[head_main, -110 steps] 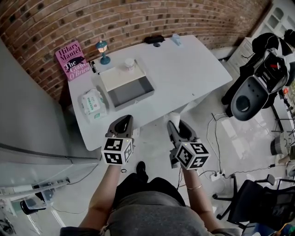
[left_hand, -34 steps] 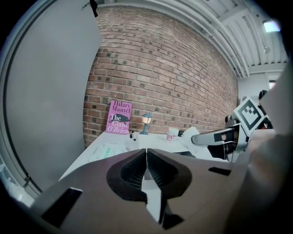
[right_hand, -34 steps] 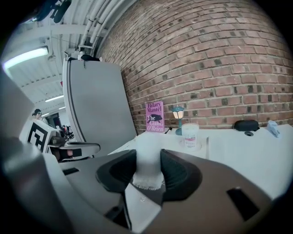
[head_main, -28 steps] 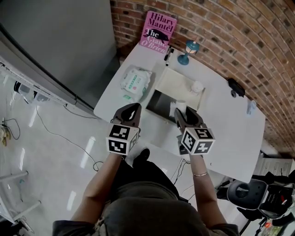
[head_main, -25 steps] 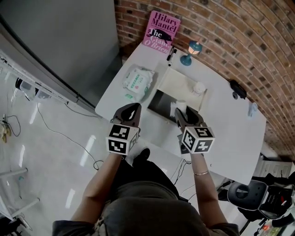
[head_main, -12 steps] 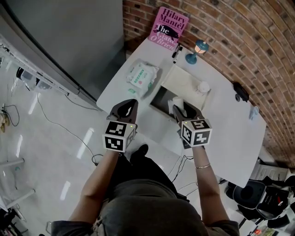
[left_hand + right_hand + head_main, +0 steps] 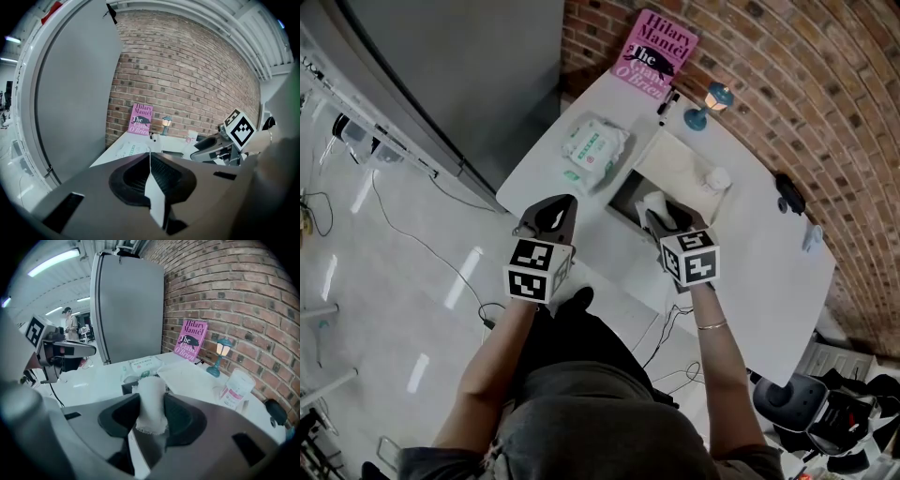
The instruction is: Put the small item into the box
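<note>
White gauze roll (image 7: pixel 150 401), small and soft with a frayed end, sits clamped between the pads of our right gripper (image 7: pixel 664 221), whose jaws stand fairly wide because the roll fills the gap between them. From the head view, we hold it over the near edge of the dark grey open box (image 7: pixel 627 201) on the white table (image 7: pixel 769 253); the roll is in the air, not in the box. The box's flat white lid (image 7: pixel 680 164) lies open behind it, with a small white pot (image 7: pixel 717 178) resting on it.

Our left gripper (image 7: pixel 548 214) hangs beside the table's near edge, above the pale floor (image 7: pixel 394 281), with its jaws pressed together and nothing between them.

A white pack of wipes (image 7: pixel 595 150) lies left of the box. At the brick wall (image 7: pixel 787 66) we see a pink book (image 7: pixel 656 56) and a small teal lamp (image 7: pixel 712 101).
</note>
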Available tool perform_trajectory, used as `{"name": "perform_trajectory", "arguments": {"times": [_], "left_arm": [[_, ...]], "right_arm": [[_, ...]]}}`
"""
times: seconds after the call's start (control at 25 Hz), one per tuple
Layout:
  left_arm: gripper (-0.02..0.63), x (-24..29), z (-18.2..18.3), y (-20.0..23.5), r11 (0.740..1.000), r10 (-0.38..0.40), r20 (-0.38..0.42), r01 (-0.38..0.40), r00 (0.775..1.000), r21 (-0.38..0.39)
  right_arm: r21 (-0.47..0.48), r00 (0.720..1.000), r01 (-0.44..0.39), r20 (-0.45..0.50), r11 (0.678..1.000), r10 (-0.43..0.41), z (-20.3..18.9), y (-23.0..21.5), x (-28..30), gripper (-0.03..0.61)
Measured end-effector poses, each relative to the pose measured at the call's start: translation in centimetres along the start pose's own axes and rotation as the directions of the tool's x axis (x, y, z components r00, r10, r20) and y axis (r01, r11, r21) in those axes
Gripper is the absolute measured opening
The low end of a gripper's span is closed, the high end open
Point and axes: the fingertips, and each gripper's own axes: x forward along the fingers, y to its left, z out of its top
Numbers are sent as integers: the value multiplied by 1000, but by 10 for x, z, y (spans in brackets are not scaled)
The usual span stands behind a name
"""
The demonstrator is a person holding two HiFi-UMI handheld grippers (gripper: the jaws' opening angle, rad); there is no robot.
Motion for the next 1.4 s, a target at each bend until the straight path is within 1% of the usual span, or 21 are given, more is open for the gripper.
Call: {"name": "perform_trajectory", "arguments": {"times": [0.28, 0.56, 0.8, 1.12, 1.4], "left_arm": [[26, -5, -5, 9, 1000, 24, -1, -24, 1000, -17], [26, -12, -8, 21, 998, 51, -2, -51, 999, -32], [26, -17, -9, 33, 997, 75, -4, -75, 997, -37], [26, -19, -7, 42, 995, 92, -7, -93, 996, -44], [26, -18, -10, 47, 994, 100, -17, -101, 995, -45]], "right_arm": [[-100, 998, -13, -67, 995, 6, -4, -2, 15, 166], [-215, 991, -23, -134, 976, -6, -9, -2, 31, 166], [-268, 984, -53, -177, 962, 5, -12, 3, 46, 166], [-314, 966, -110, -258, 943, 27, -23, 7, 54, 167], [-321, 951, -158, -305, 934, 56, -31, 10, 63, 167]]}}
